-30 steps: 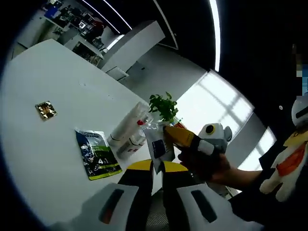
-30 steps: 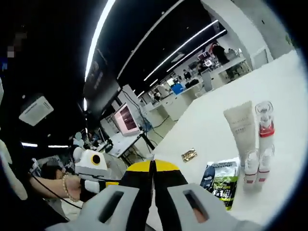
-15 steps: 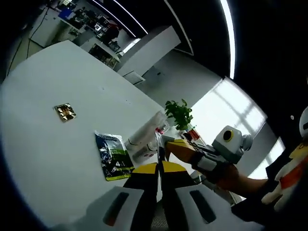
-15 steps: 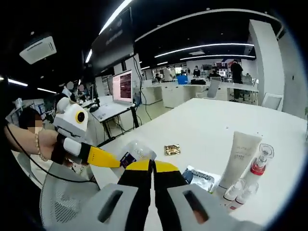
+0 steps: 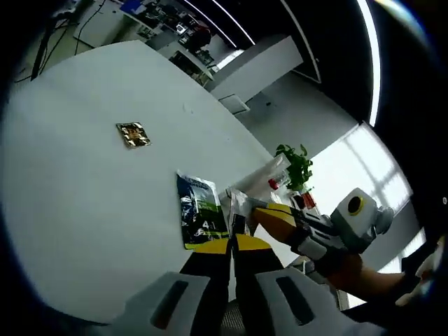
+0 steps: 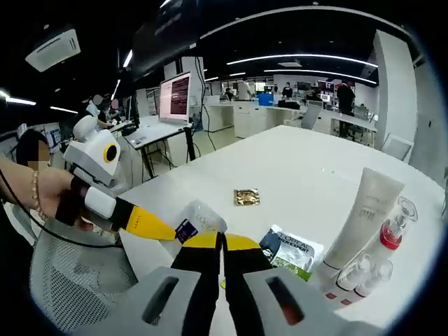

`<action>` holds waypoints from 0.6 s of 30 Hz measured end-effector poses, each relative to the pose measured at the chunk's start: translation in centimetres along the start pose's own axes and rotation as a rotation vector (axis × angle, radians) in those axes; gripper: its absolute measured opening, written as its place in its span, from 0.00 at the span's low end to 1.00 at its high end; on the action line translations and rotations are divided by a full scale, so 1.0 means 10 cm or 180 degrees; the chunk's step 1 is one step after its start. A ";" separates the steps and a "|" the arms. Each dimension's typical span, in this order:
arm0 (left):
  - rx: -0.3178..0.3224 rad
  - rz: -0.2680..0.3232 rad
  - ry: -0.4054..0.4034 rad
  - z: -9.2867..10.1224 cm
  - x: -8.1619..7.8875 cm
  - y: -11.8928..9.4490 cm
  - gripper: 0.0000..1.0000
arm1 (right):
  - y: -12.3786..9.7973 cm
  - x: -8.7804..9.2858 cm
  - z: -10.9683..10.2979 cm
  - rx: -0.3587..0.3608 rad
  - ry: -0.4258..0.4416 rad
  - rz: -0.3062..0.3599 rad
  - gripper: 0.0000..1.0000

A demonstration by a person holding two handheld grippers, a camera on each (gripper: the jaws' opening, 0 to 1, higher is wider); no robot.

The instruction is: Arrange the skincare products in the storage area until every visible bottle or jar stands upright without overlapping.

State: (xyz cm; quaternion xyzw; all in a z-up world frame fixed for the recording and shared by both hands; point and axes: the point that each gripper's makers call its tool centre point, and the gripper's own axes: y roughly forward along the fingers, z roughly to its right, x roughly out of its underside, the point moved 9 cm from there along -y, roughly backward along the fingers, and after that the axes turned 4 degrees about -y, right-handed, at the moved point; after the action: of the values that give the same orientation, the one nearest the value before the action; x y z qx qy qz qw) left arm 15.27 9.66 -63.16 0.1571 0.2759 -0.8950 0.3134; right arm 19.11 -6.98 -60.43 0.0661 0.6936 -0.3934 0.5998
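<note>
Both hand-held grippers met over the near edge of the white table (image 5: pixel 84 196), the left gripper (image 5: pixel 227 245) and the right gripper (image 6: pixel 222 241) each with its jaws drawn narrow, almost touching. A clear sachet (image 6: pixel 199 220) with a purple label stood at the meeting tips, off the table and apparently pinched from both sides. Just beyond it a green-and-blue sachet pack (image 6: pixel 290 253) lay flat on the table. To the right, a white tube (image 6: pixel 364 213), a clear bottle with a red collar (image 6: pixel 392 229) and two small vials (image 6: pixel 353 273) stood upright close together, so that part of the job looked done. A gold foil packet (image 6: pixel 246 197) lay alone farther out, well apart from the rest. By the look of things, what remained was to set the lifted sachet down clear of the others and deal with the flat pack
</note>
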 end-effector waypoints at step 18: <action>-0.0299 -0.0075 -0.0241 -0.36 0.06 0.24 0.00 | 0.47 0.29 0.10 -0.0094 -0.0170 -0.0319 0.01</action>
State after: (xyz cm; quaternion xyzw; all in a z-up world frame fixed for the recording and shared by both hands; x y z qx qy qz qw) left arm 16.78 9.90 -67.24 0.1050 0.3074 -0.8899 0.3201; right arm 21.74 -5.55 -65.15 0.0119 0.6856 -0.4142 0.5986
